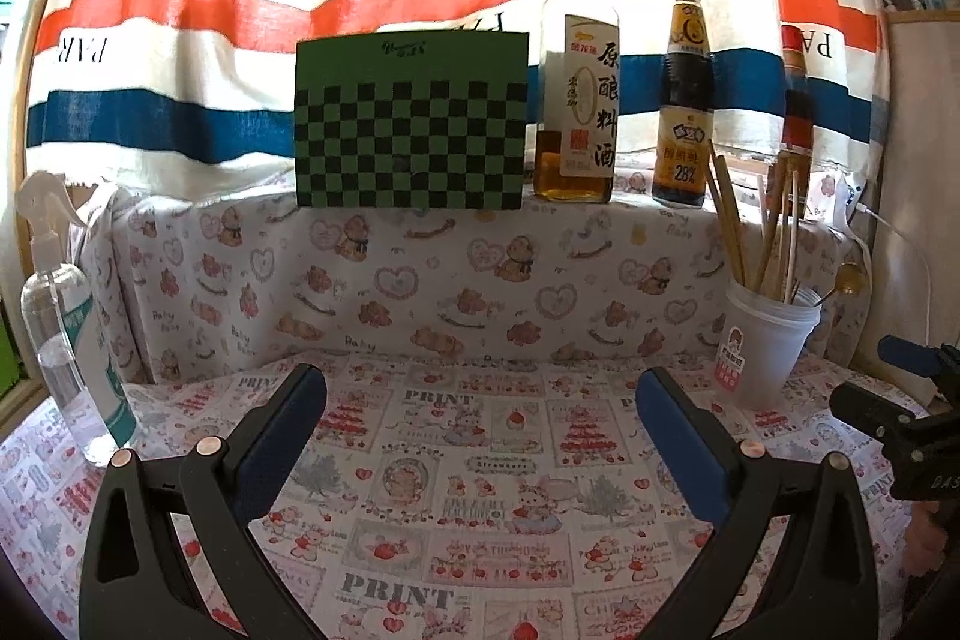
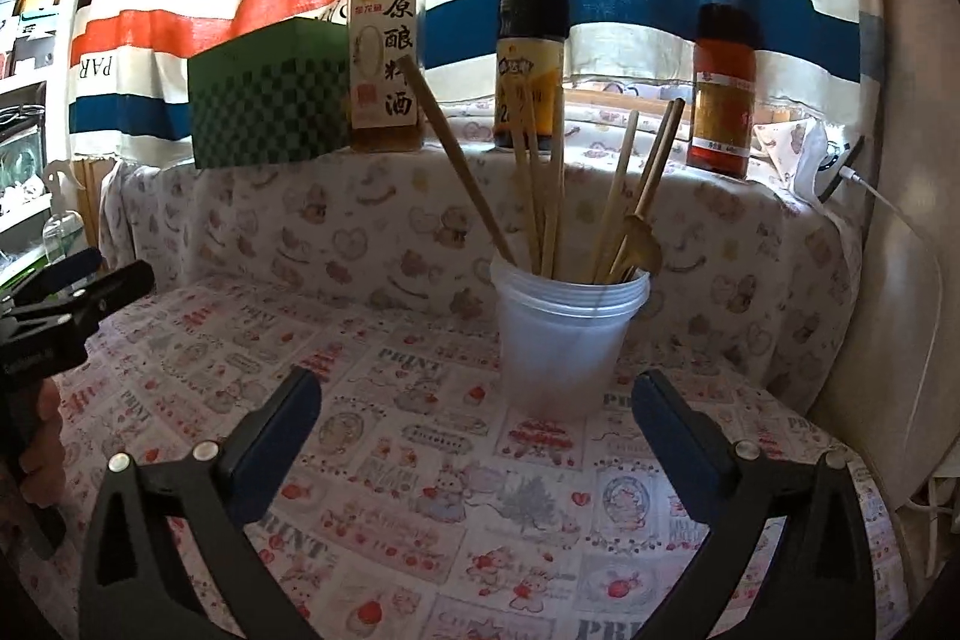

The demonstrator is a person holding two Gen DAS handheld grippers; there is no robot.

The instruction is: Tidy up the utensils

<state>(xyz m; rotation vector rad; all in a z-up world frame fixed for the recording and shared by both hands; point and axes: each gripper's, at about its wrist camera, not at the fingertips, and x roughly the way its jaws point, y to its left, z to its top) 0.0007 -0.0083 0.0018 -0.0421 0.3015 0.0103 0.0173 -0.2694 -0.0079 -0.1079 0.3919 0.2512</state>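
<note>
Two tools show in these views, both spread wide with nothing between their blue pads.

From the left wrist, the left tool [image 1: 480, 415] hovers over the patterned cloth of the bench [image 1: 480, 520], released and empty. The white cup [image 1: 765, 343] stands to the right of it, near the back wall, with chopsticks [image 1: 729, 226] fanned out of its mouth and a gold spoon [image 1: 845, 280] leaning over its right rim. A clear spray bottle [image 1: 66, 322] stands well to the left of the cup; a green checkered box [image 1: 411, 121] and sauce bottles [image 1: 576, 88] sit on the ledge behind it. Part of the right tool's body enters at the right edge.

From the right wrist, the right tool [image 2: 477, 415] faces the cup [image 2: 567, 334] almost head-on, just short of it, its jaws apart and holding nothing. The chopsticks [image 2: 459, 160] lean in several directions, one far to the left of the cup, and the spoon [image 2: 642, 241] rests against the right rim.

No loose utensil lies on the cloth in either view, so the sorting looks close to finished. If tidying continues, the right tool is better placed: close on the far-leaning stick above the rim, and move gently, since the light cup could tip.
</note>
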